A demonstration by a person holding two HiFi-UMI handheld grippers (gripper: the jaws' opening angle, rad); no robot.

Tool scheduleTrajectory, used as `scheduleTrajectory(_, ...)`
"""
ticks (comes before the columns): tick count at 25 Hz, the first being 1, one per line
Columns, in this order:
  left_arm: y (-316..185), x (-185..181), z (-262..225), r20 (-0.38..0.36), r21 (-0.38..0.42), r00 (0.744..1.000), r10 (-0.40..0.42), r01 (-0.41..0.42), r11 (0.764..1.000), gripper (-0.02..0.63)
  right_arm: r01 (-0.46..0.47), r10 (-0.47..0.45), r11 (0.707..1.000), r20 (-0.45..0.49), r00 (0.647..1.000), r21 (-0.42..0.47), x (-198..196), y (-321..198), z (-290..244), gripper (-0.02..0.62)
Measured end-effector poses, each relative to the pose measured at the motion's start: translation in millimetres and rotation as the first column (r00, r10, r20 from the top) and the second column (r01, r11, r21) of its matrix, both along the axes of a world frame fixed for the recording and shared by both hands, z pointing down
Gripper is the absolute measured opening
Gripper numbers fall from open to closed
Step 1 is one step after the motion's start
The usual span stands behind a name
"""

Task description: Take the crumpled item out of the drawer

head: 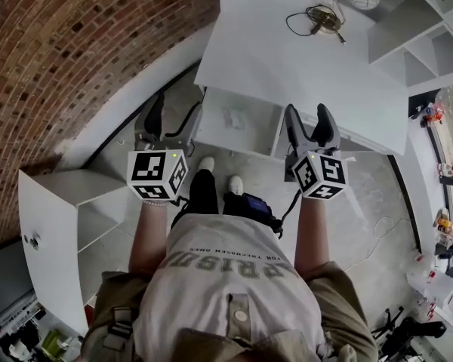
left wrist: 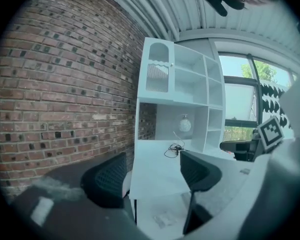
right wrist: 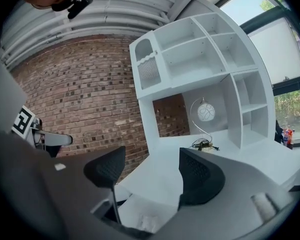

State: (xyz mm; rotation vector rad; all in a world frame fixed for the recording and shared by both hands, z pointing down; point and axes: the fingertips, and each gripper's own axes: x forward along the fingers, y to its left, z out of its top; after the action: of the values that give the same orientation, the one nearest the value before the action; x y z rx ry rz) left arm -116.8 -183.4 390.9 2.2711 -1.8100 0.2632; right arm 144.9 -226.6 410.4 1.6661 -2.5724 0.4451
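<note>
My left claw (head: 171,119) and right claw (head: 309,124) both gape wide and empty before the open drawer (head: 260,138), where the crumpled item (head: 234,118) lies not yet taken.

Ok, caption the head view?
Left claw and right claw, both open, facing the open desk drawer holding a crumpled item.

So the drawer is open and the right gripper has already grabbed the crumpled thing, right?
Not quite. The drawer is open, but the crumpled thing lies inside it, not in the right gripper. The right gripper view shows those jaws wide apart with nothing between them.
</note>
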Motion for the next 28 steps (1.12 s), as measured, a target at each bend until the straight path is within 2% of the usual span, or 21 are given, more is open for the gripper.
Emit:
scheduleTrajectory(5,-11.5,-5.0,27.7,0.008,-0.069,0.999,0.043,-0.042,0.997,0.344,0.002,-0.007,0.993,-0.039,0.999,-0.118,-24.1,-7.3,51.5,0.334)
scheduleTrajectory(9,-17.4,-15.5,49.0,0.000,-0.121,0.998,0.057,-0.057,0.991,0.344,0.029,-0.056,0.970,-0.104,0.993,-0.241,-49.5,-6.7,102.1,0.345)
scheduleTrajectory(17,-27.9,-26.6,77.3,-0.007,-0.171,0.996,0.091,-0.091,0.981,0.344,0.099,-0.202,0.864,-0.160,0.966,-0.493,-93.2,-3.0,214.6,0.374)
scheduleTrajectory(28,-26.8,-38.0,111.1,-0.014,-0.239,0.993,0.116,-0.116,0.964,0.344,0.052,-0.251,0.738,-0.202,0.947,-0.673,-116.7,-11.5,325.6,0.390)
